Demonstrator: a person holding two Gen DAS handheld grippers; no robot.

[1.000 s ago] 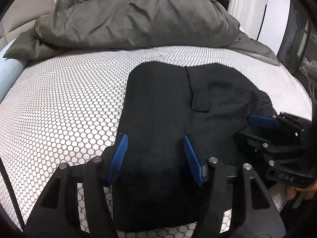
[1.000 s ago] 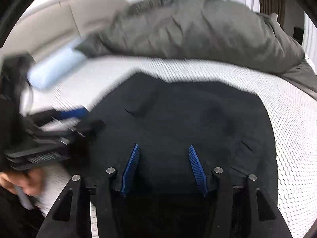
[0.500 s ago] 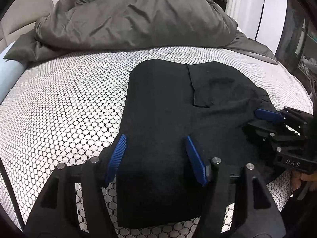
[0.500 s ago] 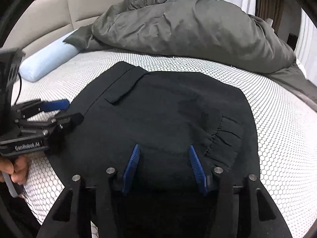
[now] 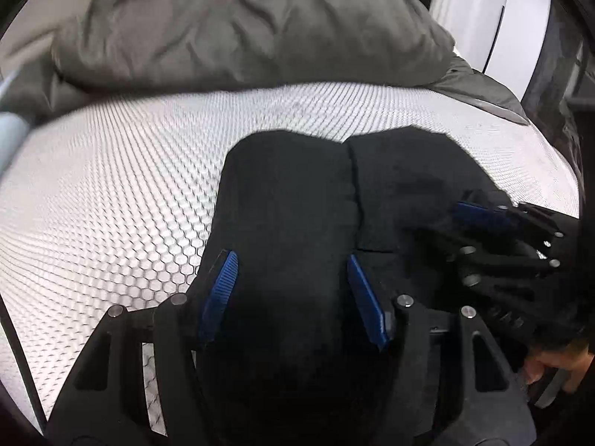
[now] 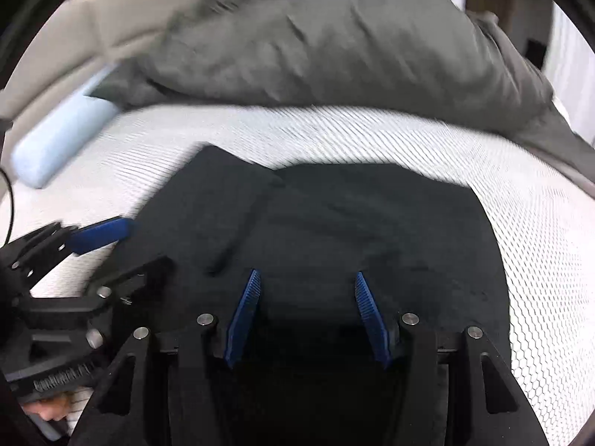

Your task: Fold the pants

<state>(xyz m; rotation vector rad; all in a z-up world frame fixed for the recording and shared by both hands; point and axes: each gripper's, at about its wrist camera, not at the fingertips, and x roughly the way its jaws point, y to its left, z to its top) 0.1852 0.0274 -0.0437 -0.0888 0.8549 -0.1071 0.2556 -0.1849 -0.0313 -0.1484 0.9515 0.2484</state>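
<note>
Both cameras have shifted and blurred; the folded black pants (image 5: 297, 200) lie unmoved on the bed (image 5: 111, 193), long axis running toward the grey duvet (image 5: 241, 26). Left hand-held gripper (image 5: 292, 293) and right hand-held gripper (image 6: 306, 312) hover released above them.

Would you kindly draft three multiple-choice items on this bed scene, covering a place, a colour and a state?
1. Where does the grey duvet lie?
A. behind the pants
B. under the pants
C. on the floor

2. What colour are the pants?
A. white
B. black
C. red

3. How does the right claw stand?
A. shut on the duvet
B. clamped on the bolster
C. open over the pants

Answers: 1 A, the duvet is heaped at the far side of the mattress; 2 B, the cloth is black against the white cover; 3 C, its blue pads stand apart above the cloth.
</note>
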